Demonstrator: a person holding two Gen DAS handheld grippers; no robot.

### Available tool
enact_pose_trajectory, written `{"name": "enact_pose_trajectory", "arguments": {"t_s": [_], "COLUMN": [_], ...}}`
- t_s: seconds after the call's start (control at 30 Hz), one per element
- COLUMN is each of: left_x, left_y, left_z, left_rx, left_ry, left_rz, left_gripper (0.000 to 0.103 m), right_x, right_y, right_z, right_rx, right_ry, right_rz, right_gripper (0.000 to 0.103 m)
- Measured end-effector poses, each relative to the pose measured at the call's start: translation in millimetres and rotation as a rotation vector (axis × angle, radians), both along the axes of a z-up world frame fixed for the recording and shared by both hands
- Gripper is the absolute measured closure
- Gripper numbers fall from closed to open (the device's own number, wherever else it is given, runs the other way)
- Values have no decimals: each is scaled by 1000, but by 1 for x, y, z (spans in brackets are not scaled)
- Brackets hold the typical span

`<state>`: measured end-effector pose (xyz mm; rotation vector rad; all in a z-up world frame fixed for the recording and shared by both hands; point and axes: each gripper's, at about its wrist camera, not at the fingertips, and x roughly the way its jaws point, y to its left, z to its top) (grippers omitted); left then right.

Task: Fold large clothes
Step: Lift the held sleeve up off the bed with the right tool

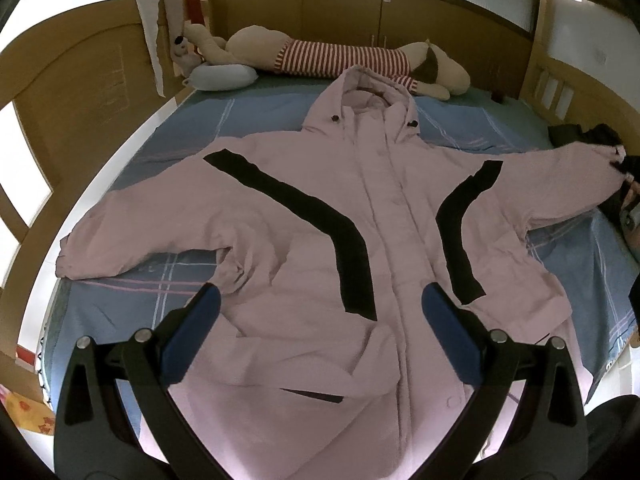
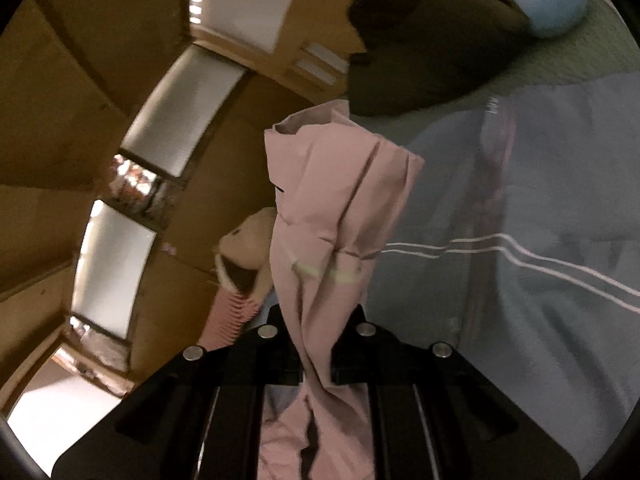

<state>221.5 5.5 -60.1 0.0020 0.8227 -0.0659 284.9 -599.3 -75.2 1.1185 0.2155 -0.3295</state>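
Lying face up and spread across the blue bed sheet, the pink jacket has its hood toward the far edge of the bed and its hem at the near edge. At the far left corner of the bed rests a pale blue pillow, and a striped plush toy stretches along the far edge behind the hood. One sleeve lies flat toward the left edge of the bed. The left gripper hovers above the jacket's lower front, jaws wide apart, holding nothing. The opposite sleeve extends toward the right edge of the bed, its cuff lifted off the sheet. The right gripper has its jaws clamped together on that cuff, pink fabric bunching upward between them.
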Motion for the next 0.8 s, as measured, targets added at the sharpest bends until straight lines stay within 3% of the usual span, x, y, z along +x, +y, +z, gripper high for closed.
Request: {"name": "enact_pose_trajectory", "arguments": {"t_s": [0.37, 0.8], "left_x": [-10, -21], "left_y": [14, 42], "left_z": [4, 5], "left_rx": [-11, -23], "left_ry": [-10, -12], "left_rz": [-6, 21], "left_gripper": [2, 2], "right_x": [13, 57], "right_y": [70, 197], "right_z": [69, 112], "right_rx": [-63, -143], "right_ry": [-118, -166], "right_rz": [122, 316], "right_gripper": [94, 94]}}
